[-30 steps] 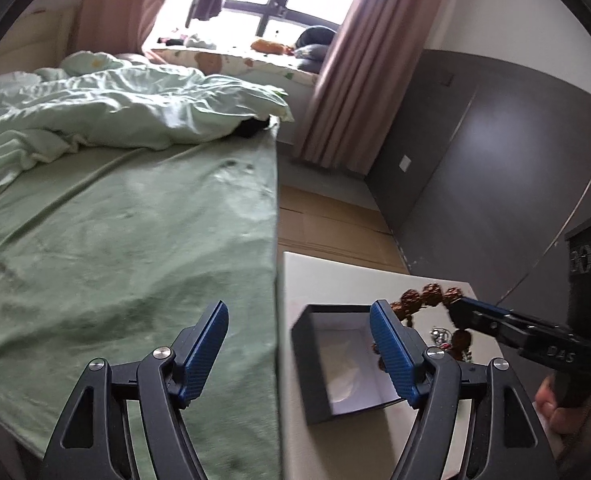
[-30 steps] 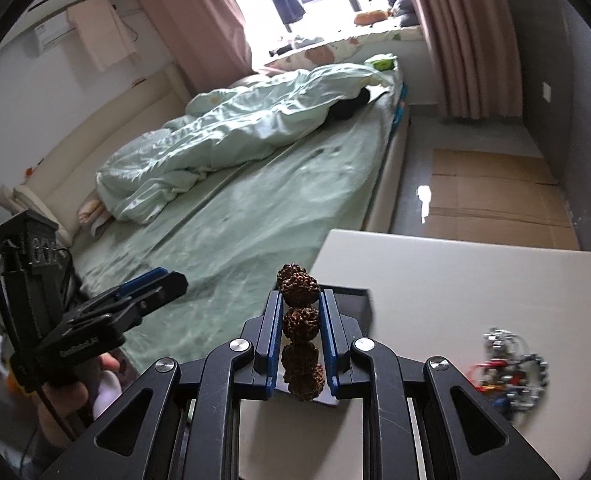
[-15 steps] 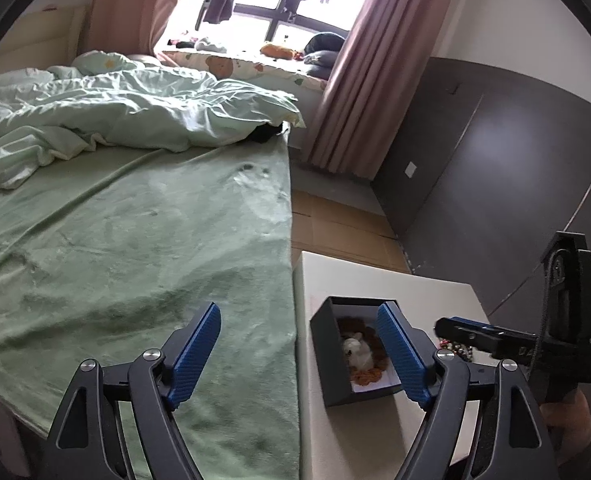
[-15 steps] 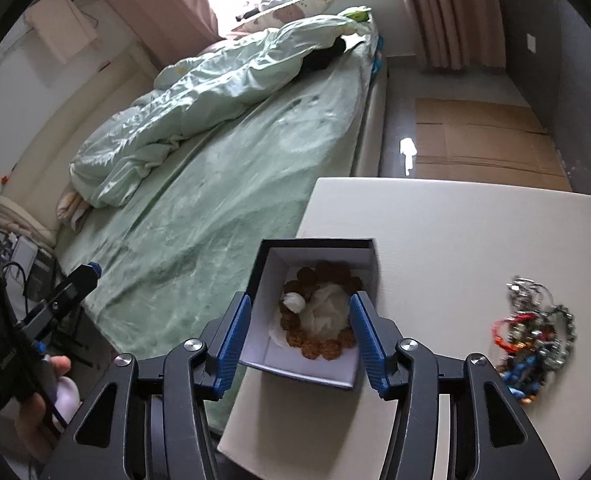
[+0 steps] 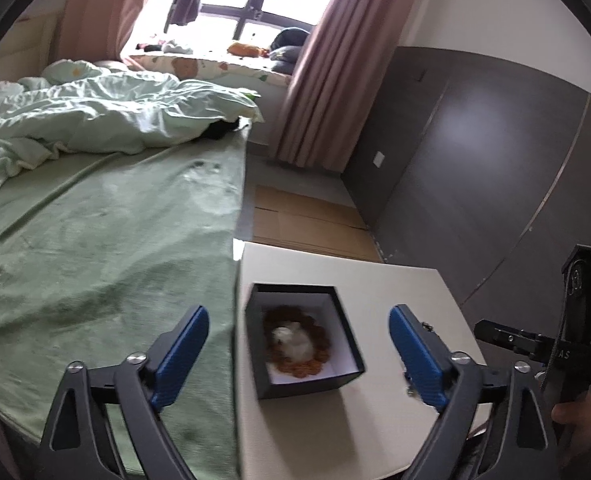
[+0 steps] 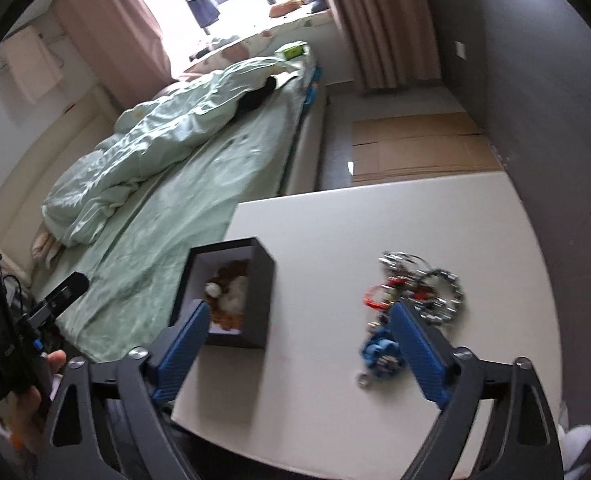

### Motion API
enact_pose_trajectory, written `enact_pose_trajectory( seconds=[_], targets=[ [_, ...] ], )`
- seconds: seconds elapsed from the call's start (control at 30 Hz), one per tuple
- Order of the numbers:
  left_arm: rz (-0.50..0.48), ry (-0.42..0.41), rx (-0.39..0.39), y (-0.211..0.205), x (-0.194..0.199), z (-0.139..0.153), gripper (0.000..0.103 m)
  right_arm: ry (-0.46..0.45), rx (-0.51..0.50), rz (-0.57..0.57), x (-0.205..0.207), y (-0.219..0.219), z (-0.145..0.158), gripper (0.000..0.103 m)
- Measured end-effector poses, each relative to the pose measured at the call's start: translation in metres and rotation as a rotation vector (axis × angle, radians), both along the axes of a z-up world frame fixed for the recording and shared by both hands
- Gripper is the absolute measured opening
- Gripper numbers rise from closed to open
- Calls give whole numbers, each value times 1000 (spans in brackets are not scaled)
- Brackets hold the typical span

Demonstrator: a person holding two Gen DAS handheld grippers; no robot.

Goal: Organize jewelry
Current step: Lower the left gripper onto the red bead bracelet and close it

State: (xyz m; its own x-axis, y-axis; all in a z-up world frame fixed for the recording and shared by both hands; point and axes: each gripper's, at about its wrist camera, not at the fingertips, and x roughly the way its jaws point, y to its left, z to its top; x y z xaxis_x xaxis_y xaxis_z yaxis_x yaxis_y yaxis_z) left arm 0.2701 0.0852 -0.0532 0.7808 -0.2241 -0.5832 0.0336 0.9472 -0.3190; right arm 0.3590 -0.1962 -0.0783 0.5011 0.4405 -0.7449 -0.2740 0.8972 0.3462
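I read both grippers as empty: the left gripper [image 5: 297,354] has just been opening and stands wide above the black box [image 5: 347,368], which sits at the white desk [image 5: 395,280] edge nearest the green bed [image 5: 107,248], and the right gripper [image 6: 299,352] has just been opening too, wide, nothing between its pads. The brown bead bracelet [image 5: 321,344] lies coiled inside the box around a white cushion, while a tangle of metal and coloured jewelry [image 6: 419,292] lies on bare desk just beside the right gripper's right finger, well apart from the box. Far desk half is open; cardboard sheets [image 6: 419,144] cover the floor beyond, a dark wall [image 5: 475,168] closes the right side.
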Motion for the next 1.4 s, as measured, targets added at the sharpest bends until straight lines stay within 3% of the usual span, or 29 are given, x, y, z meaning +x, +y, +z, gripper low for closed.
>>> enact_pose_trajectory(
  seconds=[0.5, 0.53, 0.63, 0.8, 0.87, 0.97, 1.13, 1.27, 1.4],
  targets=[
    [-141, 22, 48, -74, 22, -7, 95, 17, 74, -155, -11, -84, -33, 101],
    [-150, 25, 45, -78, 24, -8, 95, 19, 86, -162, -10, -87, -36, 100],
    [-177, 31, 46, -92, 30, -12, 93, 37, 132, -171, -5, -100, -50, 82],
    [-223, 87, 43, -115, 46, -23, 79, 66, 179, -184, 2, -113, -78, 72],
    [-210, 148, 47, -124, 59, -32, 73, 83, 202, -190, 5, -117, -84, 66],
    [-216, 216, -1, -134, 74, -43, 66, 74, 215, -200, 8, -119, -85, 66],
    [-214, 270, 15, -158, 93, -56, 65, 95, 225, -190, 13, -117, -91, 65],
    [-182, 311, 25, -169, 105, -67, 64, 80, 243, -187, 12, -122, -89, 60],
    [-143, 358, 23, -175, 115, -81, 54, 83, 232, -216, 11, -129, -91, 50]
  ],
)
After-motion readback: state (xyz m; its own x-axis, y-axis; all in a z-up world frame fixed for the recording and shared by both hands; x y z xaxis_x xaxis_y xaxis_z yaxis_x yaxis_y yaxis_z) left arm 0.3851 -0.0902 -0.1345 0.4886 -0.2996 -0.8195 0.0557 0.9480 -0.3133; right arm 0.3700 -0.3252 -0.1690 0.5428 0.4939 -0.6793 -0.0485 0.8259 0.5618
